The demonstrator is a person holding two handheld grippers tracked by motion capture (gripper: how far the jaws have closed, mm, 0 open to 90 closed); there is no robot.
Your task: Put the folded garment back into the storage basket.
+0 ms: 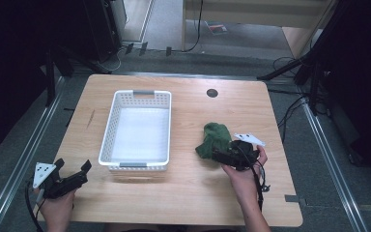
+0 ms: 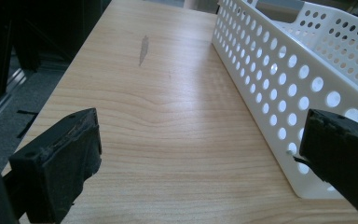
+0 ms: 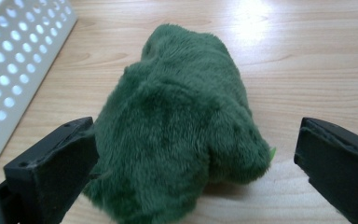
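I am holding my right gripper (image 3: pixel 193 161) with its jaws spread wide on either side of the green plush toy (image 3: pixel 182 121), which is lying on the wooden table (image 1: pixel 188 193) just to the right of the white perforated basket (image 1: pixel 107 130), apart from its wall. The jaws are flanking the near end of the toy and not yet pressing it. I am judging the toy to be light, soft and squashy: the thick pile will be giving under the pads, so nothing here looks fragile or slippery, but a shallow pinch may be catching only fuzz. I am thinking the best hold is across the fat middle of the body, closing well in so the stuffing bunches between the pads. My left gripper (image 2: pixel 200 154) is resting low over the table at the basket's near left corner, jaws also wide and empty, one of them just beside the basket's outer wall.
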